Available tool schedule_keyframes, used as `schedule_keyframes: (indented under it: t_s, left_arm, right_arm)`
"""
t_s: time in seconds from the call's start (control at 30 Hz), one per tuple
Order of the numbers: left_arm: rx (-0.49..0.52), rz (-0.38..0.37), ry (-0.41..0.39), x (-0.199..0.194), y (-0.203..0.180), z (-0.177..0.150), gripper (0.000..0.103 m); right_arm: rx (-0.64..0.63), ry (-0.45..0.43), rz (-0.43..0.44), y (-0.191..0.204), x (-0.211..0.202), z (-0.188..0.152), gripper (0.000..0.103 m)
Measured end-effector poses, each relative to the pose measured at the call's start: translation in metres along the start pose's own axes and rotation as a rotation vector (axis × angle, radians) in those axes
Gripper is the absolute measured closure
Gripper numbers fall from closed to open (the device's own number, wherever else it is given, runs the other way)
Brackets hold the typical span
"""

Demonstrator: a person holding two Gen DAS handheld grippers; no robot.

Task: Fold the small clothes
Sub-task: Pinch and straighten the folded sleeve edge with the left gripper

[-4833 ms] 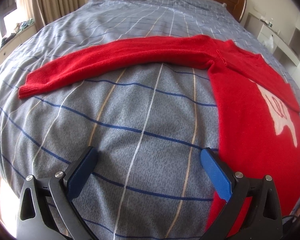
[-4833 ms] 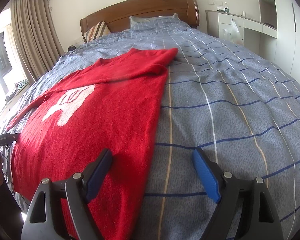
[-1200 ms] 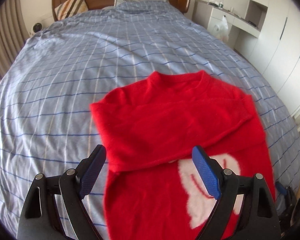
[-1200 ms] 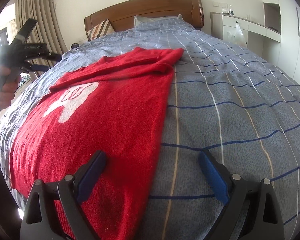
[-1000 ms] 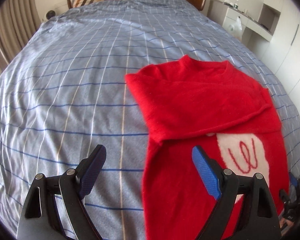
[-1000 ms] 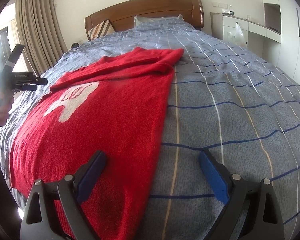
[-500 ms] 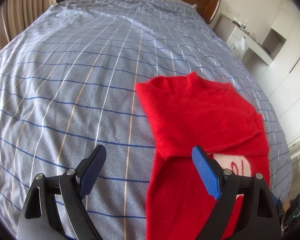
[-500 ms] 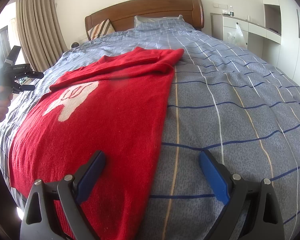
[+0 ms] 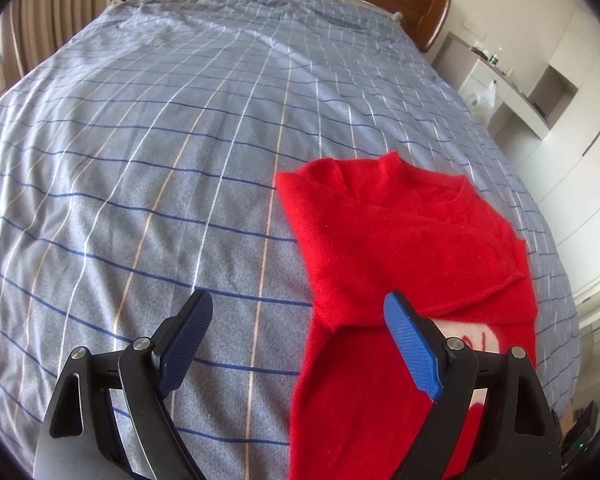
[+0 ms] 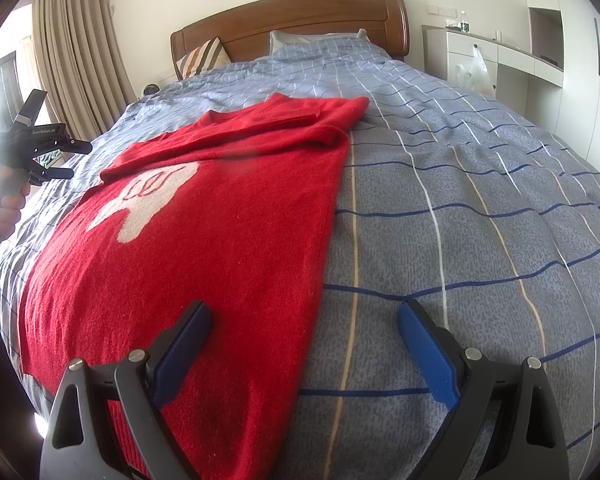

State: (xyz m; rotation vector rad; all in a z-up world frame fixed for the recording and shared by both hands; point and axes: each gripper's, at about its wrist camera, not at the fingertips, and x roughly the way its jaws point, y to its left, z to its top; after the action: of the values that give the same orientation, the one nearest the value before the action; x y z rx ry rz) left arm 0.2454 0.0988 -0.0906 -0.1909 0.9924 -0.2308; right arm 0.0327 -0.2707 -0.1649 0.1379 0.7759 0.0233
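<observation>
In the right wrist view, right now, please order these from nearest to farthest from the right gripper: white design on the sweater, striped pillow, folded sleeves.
From the right gripper:
1. White design on the red sweater, left of centre.
2. Folded sleeves, across the sweater's top.
3. Striped pillow, against the headboard, far left.

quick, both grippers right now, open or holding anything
left gripper: open, holding nothing.
right gripper: open, holding nothing, low over the red sweater edge.

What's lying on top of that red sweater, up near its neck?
Its own sleeves, folded across the chest of the red sweater. They cover the top of the white design. How the cuffs lie underneath is hidden. Nothing else rests on it.
</observation>
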Motion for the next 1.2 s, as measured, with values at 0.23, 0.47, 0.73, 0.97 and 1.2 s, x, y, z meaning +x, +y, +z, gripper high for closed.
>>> schedule_keyframes:
  t_s: [0.23,0.47,0.73,0.97,1.2]
  left_arm:
    - [-0.080,-0.067,-0.003,0.003,0.012,0.014,0.014]
    - [-0.023,-0.132,0.086,0.038,-0.012,0.015,0.029]
    - [0.082,0.000,0.085,0.047,-0.023,0.006,0.103]
    - [-0.014,-0.025,0.075,0.042,0.016,0.000,0.100]
    - [0.065,-0.128,0.094,0.040,-0.016,-0.007,0.047]
  right_arm:
    - [-0.002,-0.001,-0.002,0.000,0.000,0.000,0.009]
    - [-0.009,-0.002,-0.008,0.001,0.001,-0.002,0.008]
    - [-0.017,-0.002,-0.005,0.000,0.000,-0.002,0.008]
    - [-0.016,0.001,-0.005,0.001,0.003,0.000,0.005]
    - [-0.022,-0.001,-0.009,0.002,0.003,-0.001,0.005]
